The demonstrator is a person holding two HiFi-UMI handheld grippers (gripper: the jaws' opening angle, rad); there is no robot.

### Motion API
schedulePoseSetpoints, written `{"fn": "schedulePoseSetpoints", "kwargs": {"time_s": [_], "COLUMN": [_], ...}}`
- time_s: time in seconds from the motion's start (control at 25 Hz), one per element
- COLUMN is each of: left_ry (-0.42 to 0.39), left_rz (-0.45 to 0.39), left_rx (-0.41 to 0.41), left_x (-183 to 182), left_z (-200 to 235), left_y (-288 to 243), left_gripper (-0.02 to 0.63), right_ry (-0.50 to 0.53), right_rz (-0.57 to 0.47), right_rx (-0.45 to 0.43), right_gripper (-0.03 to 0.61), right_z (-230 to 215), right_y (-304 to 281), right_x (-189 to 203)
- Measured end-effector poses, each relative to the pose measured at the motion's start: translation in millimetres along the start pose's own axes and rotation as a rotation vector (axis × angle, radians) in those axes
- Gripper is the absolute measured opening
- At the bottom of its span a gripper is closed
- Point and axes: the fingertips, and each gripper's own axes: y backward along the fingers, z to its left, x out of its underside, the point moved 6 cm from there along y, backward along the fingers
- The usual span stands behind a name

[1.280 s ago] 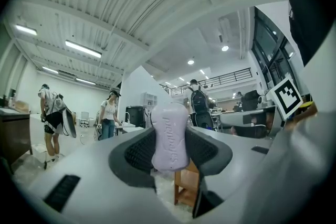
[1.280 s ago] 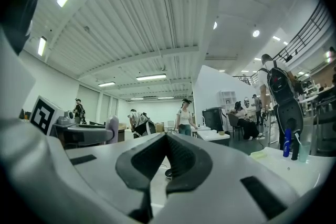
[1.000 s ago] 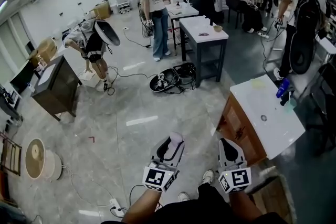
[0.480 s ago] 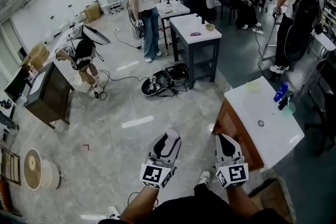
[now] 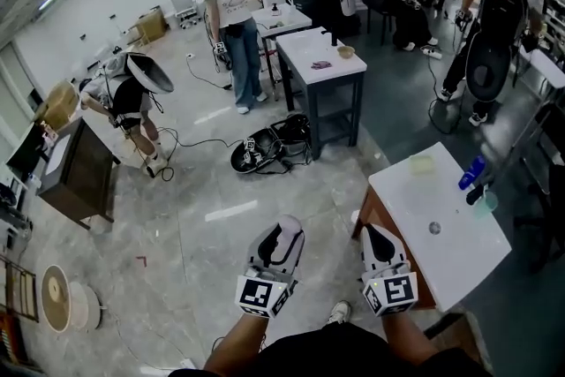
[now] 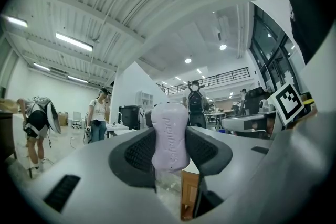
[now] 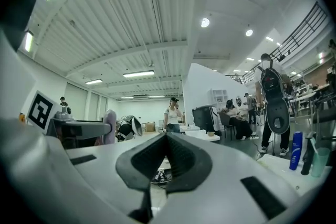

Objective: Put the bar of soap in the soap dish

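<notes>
Jaws cover both flanks of the soap.

Two grippers showed — the left gripper and the right gripper — and one lilac bar of soap. One white tabletop stood nearest, with one blue bottle and one pale cup by its far edge. Beyond stood two more tables — and five people could be counted.

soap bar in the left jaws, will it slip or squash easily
Probably stiff: the bar of soap shows no dent where the left gripper is shut on it. Its smooth, curved sides look slippery, so it could squirt out under more squeeze. Held on end, it may topple when released.
</notes>
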Motion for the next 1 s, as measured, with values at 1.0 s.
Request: {"fn": "schedulePoseSetpoints", "kwargs": {"time_s": [1.0], "left_ry": [0.028], "left_rz": [0.029], "left_rx": [0.186], "left_x": [27.9], "left_z": [-21.6], "left_y": [-199.6], "left_gripper": [0.196], "right_ry": [0.057], "right_rz": [0.081], "right_rx": [0.111], "right_gripper": [0.009], "right_z": [-142.7], "right_y": [-64.8], "right_x": [16.6]}}
